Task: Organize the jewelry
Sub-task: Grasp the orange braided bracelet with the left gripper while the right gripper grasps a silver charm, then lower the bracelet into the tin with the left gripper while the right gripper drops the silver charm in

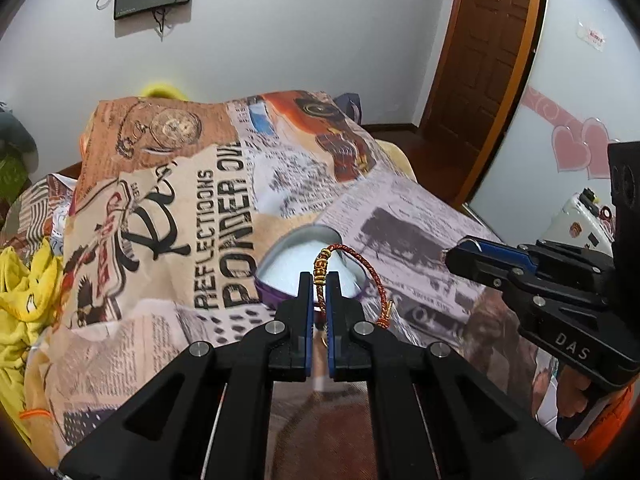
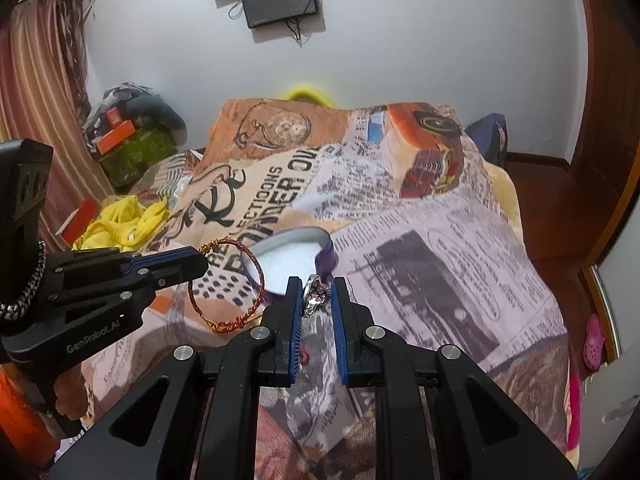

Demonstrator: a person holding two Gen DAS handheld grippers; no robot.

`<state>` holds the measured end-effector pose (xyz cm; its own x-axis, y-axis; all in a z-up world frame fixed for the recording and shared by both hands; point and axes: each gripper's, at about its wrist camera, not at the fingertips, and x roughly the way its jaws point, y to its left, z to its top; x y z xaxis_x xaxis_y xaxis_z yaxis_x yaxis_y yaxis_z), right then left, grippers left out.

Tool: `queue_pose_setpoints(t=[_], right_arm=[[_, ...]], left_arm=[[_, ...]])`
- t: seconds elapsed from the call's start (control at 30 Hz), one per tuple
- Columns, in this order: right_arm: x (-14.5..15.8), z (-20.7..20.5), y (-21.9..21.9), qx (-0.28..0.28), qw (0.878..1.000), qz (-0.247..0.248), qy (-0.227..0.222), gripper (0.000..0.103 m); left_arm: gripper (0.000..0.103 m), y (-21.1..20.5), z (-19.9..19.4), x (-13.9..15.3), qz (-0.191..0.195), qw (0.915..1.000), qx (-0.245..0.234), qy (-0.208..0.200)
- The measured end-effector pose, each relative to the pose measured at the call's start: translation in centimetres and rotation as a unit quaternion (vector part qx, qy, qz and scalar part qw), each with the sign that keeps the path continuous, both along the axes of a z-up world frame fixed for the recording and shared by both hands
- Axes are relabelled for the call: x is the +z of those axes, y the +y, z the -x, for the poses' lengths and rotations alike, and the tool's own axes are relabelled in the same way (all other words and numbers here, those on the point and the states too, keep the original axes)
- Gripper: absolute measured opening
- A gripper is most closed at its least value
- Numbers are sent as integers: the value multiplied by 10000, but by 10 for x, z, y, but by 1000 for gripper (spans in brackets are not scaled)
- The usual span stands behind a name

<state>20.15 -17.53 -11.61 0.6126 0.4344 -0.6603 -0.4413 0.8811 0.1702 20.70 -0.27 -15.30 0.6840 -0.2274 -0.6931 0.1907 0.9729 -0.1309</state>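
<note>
My left gripper point(image 1: 319, 280) is shut on a red braided bracelet point(image 1: 370, 276) with gold beads and holds it above the near edge of a heart-shaped purple box point(image 1: 304, 250) with a white lining. The bracelet point(image 2: 228, 280) also shows in the right wrist view, hanging as a loop from the left gripper point(image 2: 202, 258) beside the box point(image 2: 296, 256). My right gripper point(image 2: 316, 286) is shut on a silver ring point(image 2: 313, 296) just in front of the box. In the left wrist view the right gripper point(image 1: 450, 258) is to the right of the box.
The box sits on a bed covered by a newspaper-print blanket point(image 2: 440, 240). Yellow cloth point(image 2: 120, 220) lies at the left edge. Boxes and bags point(image 2: 128, 136) stand by the curtain. A wooden door point(image 1: 492, 48) is at the far right.
</note>
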Motion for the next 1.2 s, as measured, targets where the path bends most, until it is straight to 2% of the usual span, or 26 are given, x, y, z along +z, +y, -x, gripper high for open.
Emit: queue_pose_setpoints(t=[0.3,0.6,1.2], right_arm=[[3,-9,13,29,9999,-3,-145,13],[-4,-23,24,86,9999,1,-135,13],[-38,-50,47,455,9984,181,293,13]], left_arm=[[4,16,-19,3,-20,9998,122,-164],[4,20,-42,-6,-60,9999,84,-115],[4,18,-80,-49,9,9985,-81,548]])
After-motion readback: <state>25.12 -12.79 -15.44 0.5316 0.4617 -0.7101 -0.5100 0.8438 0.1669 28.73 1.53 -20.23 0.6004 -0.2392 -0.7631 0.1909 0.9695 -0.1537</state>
